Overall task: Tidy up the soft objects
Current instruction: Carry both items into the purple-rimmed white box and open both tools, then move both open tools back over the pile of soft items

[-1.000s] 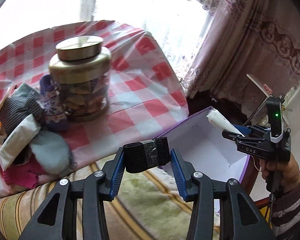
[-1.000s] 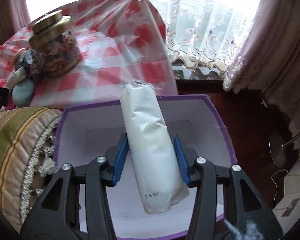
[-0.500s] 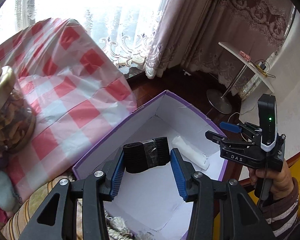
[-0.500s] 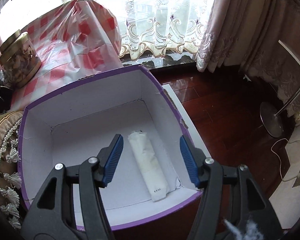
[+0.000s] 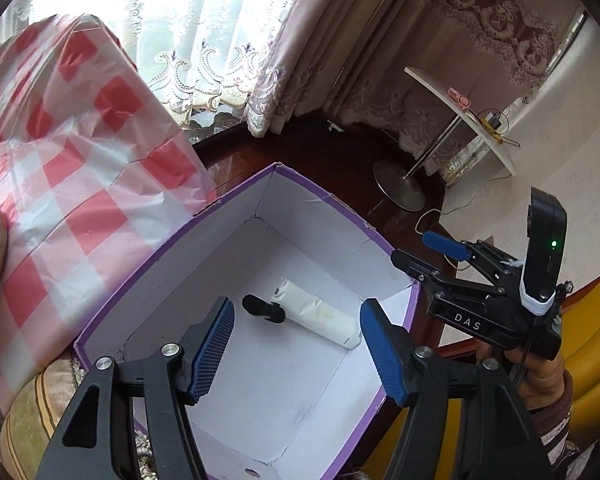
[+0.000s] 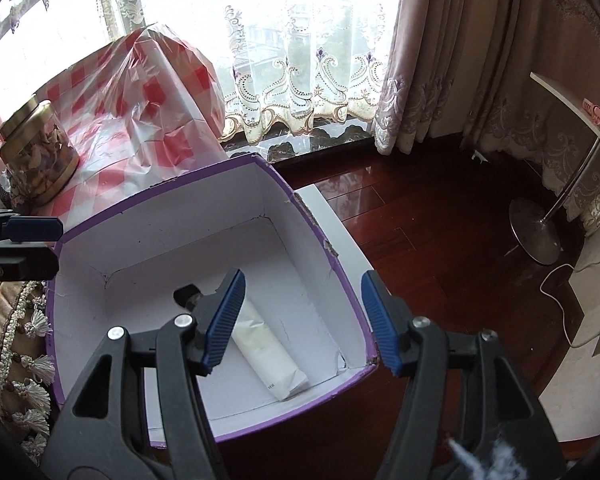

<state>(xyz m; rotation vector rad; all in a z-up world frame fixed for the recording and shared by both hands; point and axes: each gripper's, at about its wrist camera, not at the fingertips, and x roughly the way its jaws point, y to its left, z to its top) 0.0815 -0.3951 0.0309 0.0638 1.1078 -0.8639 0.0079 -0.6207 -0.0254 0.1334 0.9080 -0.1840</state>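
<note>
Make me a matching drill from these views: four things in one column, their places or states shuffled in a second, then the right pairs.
1. white packet
2. black roll
3. glass jar
4. left tongs

a. on the checked cloth
b. lies on the box floor, near the box's right wall
c. open, nothing between the pads
d. dark, on the box floor beside the packet

Pairs: 1-b, 2-d, 3-a, 4-c
</note>
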